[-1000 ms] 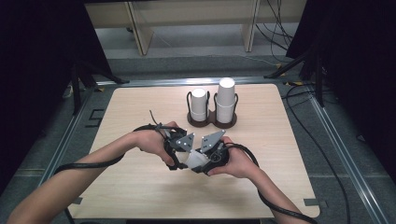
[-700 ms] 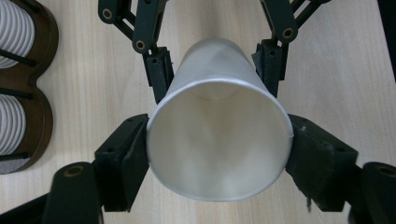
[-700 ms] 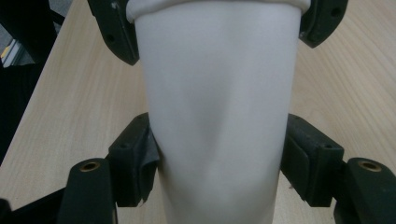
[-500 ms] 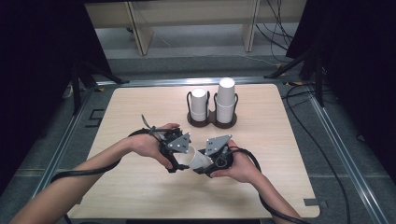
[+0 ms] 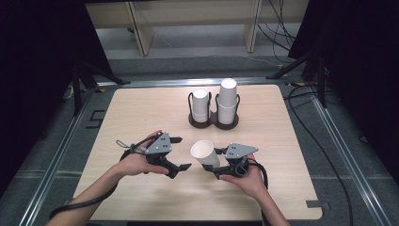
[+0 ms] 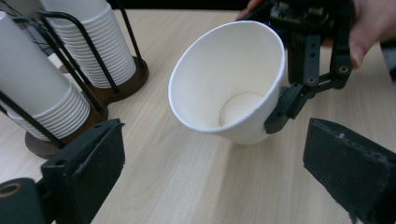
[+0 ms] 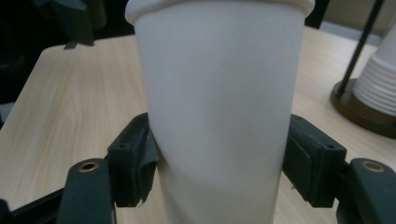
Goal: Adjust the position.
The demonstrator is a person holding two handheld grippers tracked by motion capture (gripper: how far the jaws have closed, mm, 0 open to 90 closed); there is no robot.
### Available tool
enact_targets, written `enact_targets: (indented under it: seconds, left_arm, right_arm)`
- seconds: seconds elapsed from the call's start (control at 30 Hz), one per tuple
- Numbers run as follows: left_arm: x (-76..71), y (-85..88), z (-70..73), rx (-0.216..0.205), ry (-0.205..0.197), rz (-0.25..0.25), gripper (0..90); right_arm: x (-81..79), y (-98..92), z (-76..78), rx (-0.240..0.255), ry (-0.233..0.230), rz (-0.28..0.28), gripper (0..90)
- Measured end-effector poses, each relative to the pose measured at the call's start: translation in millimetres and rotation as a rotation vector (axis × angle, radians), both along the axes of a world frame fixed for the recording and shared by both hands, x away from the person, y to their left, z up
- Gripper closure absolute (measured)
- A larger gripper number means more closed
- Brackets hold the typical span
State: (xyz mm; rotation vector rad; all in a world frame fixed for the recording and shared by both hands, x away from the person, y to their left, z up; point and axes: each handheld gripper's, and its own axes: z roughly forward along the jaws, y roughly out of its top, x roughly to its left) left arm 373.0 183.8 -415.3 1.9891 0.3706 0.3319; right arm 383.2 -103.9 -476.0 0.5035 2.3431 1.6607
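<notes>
A white paper cup (image 5: 205, 153) lies tilted in my right gripper (image 5: 217, 162), mouth toward the left. In the right gripper view both pads (image 7: 135, 158) press on the cup's (image 7: 219, 107) sides, denting the wall a little. My left gripper (image 5: 182, 153) stands a short way to the left of the cup, and its jaws have just been opening with nothing between them. In the left gripper view the cup's (image 6: 229, 79) open mouth faces the camera, beyond the two wide-apart jaws, with one finger (image 6: 286, 108) of the right gripper on its side.
A dark two-slot cup holder (image 5: 214, 123) stands at the back middle of the wooden table (image 5: 141, 113), with a shorter stack of cups (image 5: 201, 104) and a taller stack (image 5: 227, 98). Cables trail from both grippers off the front edge.
The two grippers were close together at the cup. The left one has drawn away to the left with its jaws spread, and both hands have come lower and nearer the front edge.
</notes>
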Motion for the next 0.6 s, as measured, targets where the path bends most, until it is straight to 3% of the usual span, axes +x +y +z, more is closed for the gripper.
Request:
enact_targets:
  seconds: [0.03, 0.07, 0.1, 0.23, 0.27, 0.3, 0.33, 0.43, 0.47, 0.53, 0.57, 0.6]
  left_arm:
    - [-1.9, 2.2, -1.9, -0.034, 0.009, 0.018, 5.5]
    - [-4.5, 6.0, -5.5, -0.083, 0.028, 0.040, 5.6]
    - [-6.7, 9.1, -8.4, -0.111, 0.038, 0.060, 5.7]
    - [-11.1, 19.0, -20.1, -0.183, 0.055, 0.117, 6.6]
    - [-11.9, 20.1, -21.5, -0.196, 0.060, 0.133, 6.8]
    - [-16.6, 20.9, -24.0, -0.218, 0.115, 0.163, 7.3]
    - [-17.1, 21.8, -24.8, -0.218, 0.109, 0.170, 7.4]
    - [-18.9, 25.6, -30.2, -0.202, 0.064, 0.186, 7.9]
    - [-19.3, 26.0, -33.0, -0.221, 0.062, 0.195, 8.0]
    - [-20.4, 28.1, -36.2, -0.232, 0.074, 0.211, 8.1]
    - [-20.6, 29.0, -39.0, -0.248, 0.079, 0.227, 8.1]
    - [-20.6, 29.2, -40.8, -0.259, 0.081, 0.235, 8.3]
  right_arm:
    - [-0.4, -1.0, 0.0, 0.031, 0.017, -0.010, 32.5]
    - [0.7, -2.0, 0.0, 0.042, -0.005, -0.024, 32.5]
    - [0.0, -1.9, -0.3, 0.069, 0.016, -0.042, 32.5]
    - [3.2, -4.3, -0.7, 0.119, 0.021, -0.065, 32.5]
    - [2.8, -4.8, -0.7, 0.139, 0.025, -0.096, 32.5]
    - [6.6, -6.0, -0.8, 0.138, -0.007, -0.080, 32.5]
    - [4.0, -5.8, -0.4, 0.141, 0.054, -0.099, 32.4]
    - [1.3, -4.0, 0.1, 0.153, 0.051, -0.093, 32.4]
    - [1.8, -3.9, -0.2, 0.152, 0.014, -0.092, 32.4]
    - [-1.4, -1.9, -0.7, 0.164, 0.026, -0.103, 32.4]
    - [-1.5, -2.4, -0.7, 0.142, 0.025, -0.108, 32.5]
    - [-2.2, -0.2, -0.5, 0.158, 0.004, -0.108, 32.4]
